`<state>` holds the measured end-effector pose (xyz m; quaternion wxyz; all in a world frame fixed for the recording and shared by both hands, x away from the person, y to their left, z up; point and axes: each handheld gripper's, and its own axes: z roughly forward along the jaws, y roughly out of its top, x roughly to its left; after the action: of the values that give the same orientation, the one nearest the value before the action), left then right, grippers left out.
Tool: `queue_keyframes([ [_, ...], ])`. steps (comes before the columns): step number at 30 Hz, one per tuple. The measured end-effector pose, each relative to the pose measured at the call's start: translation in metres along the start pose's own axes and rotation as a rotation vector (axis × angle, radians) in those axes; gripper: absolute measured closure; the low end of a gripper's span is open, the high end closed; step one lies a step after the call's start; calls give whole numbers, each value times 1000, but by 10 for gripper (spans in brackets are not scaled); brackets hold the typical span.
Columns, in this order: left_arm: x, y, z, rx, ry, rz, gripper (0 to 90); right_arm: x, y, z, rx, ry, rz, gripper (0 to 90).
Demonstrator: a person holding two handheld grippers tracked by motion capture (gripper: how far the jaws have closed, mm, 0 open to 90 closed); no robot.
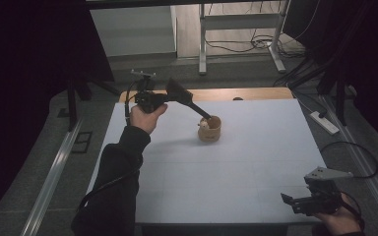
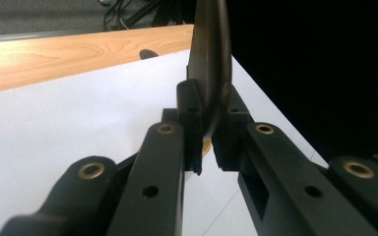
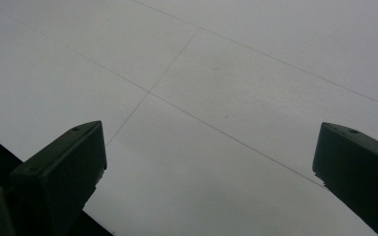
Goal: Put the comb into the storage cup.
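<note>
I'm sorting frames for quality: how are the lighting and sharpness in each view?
High view: dim, the room's edges black, a soft shadow left of the cup. Left gripper view: brighter, the spatula slightly soft close up, wood grain behind sharp. Right gripper view: flat grey light, the table evenly lit, no glare.

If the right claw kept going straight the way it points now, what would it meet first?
Probably the white table top: the right claw has its jaws wide open and empty, angled toward bare surface. Nothing lies in its line; the cup sits far off near the left claw, though depth is hard to judge.
</note>
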<state>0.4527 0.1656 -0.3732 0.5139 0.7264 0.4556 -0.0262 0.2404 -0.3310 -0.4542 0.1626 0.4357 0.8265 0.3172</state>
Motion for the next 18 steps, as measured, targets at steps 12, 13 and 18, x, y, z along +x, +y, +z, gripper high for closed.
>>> queue_keyframes([
  [12,2,-1,11,18,1,0,825,0,0,0,6,2,0,4],
  [13,2,-2,12,18,1,-1,825,0,0,1,6,1,-1,4],
  [18,3,-2,16,22,2,-2,825,0,0,1,7,1,-1,5],
])
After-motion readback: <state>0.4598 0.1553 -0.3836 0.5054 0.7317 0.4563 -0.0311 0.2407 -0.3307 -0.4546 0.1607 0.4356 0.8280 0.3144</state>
